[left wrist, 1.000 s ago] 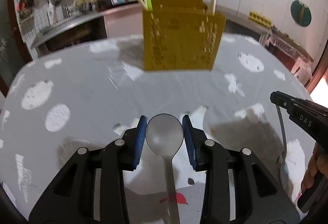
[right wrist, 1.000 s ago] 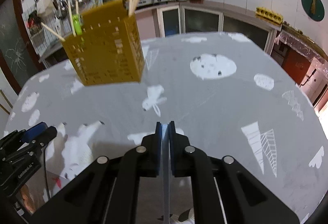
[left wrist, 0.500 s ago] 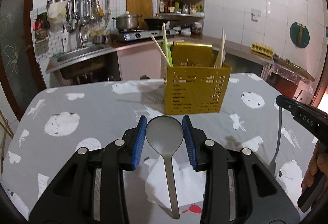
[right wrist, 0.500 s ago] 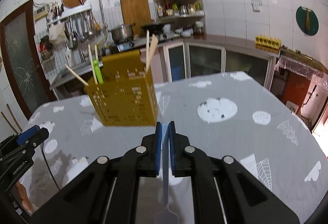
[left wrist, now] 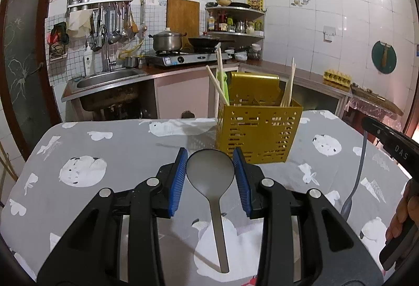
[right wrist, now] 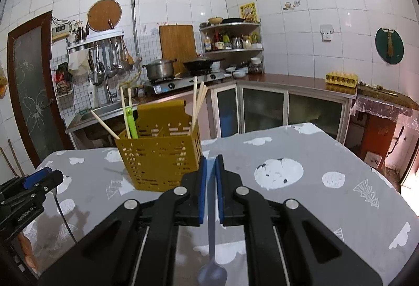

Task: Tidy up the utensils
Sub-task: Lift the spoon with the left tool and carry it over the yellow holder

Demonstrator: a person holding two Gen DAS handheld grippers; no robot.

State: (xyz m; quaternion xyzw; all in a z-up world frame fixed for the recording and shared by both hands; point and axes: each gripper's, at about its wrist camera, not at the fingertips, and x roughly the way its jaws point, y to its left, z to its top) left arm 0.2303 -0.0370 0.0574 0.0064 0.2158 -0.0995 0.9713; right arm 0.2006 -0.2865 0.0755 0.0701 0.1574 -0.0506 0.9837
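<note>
Left gripper (left wrist: 210, 173) clamped on bowl of grey metal ladle-shaped spoon (left wrist: 212, 181) — bowl upward between blue pads (left wrist: 178, 182), handle hanging down above grey animal-print tablecloth (left wrist: 110, 149).

Right gripper (right wrist: 210, 181) clamped on handle of slim pale-blue spoon (right wrist: 211, 254) — bowl downward, held clear of tabletop.

Yellow perforated plastic utensil caddy (right wrist: 159, 157) stood upright toward far edge of tabletop, holding wooden chopsticks (right wrist: 197, 102) and green plastic utensil (right wrist: 131, 123). Both spoons were outside caddy, on near side.

Right gripper (right wrist: 210, 181) clamps spoon (right wrist: 212, 273), probably plastic; yellow caddy (right wrist: 159, 157) beyond.
</note>
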